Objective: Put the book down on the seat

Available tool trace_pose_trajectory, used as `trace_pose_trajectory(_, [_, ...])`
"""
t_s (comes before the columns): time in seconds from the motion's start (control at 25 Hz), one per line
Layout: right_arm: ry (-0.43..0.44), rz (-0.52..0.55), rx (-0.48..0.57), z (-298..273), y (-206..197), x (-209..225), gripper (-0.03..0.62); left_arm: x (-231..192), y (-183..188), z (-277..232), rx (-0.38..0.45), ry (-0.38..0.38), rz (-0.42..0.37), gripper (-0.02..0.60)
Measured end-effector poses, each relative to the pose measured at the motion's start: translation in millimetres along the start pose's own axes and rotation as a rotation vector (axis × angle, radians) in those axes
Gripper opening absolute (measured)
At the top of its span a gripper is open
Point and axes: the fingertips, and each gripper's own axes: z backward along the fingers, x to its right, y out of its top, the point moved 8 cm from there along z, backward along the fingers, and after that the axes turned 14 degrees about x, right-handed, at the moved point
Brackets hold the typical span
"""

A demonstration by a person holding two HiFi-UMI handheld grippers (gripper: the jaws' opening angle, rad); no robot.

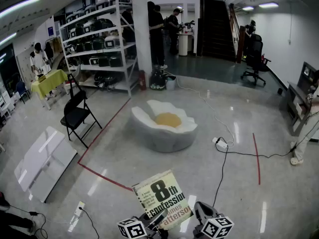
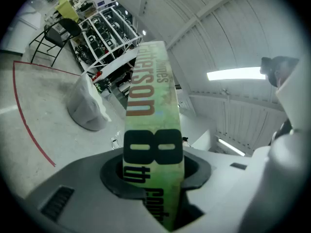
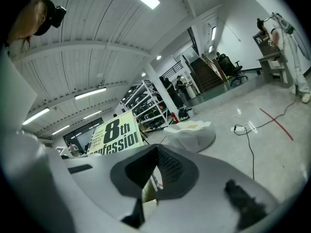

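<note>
Two grippers sit low in the head view. The left gripper [image 1: 153, 219] is clamped on the lower end of the book [image 1: 163, 199]. In the left gripper view the spine runs out from between the pads, which press on front and back cover. The book stands nearly upright with its cover tilted, in the air and well apart from the seat [image 1: 164, 126], a white egg-shaped cushion with a yellow centre on the floor ahead. The right gripper [image 1: 203, 214] is just beside the book and not on it. Its jaws are drawn together with nothing between them. Judgement: this is a paperback, so light, and stiff along the spine but floppy at the open edge. The glossy cover is likely slippery under the pads. A hold at one end lets the book lever, so a grip close to the spine is safest. The seat looks soft, so a low, flat release should do.
</note>
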Motion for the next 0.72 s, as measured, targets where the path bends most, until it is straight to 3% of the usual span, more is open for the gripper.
trace_pose_trajectory(0.28, [-0.045,-0.041,0.019,24.5,-0.9,12.9,0.011,16.3,-20.7,1.1,-0.002,0.002,-0.042,0.162])
trace_pose_trajectory(0.52, [-0.011,-0.051,0.008,31.4,-4.3,8.0,0.011,16.8,-31.6,12.8,0.003,0.033,-0.011,0.161])
trace_pose_trajectory(0.72, [-0.015,-0.127,0.020,46.9,-13.5,12.2,0.011,22.4,-43.4,17.5,-0.003,0.032,-0.005,0.163])
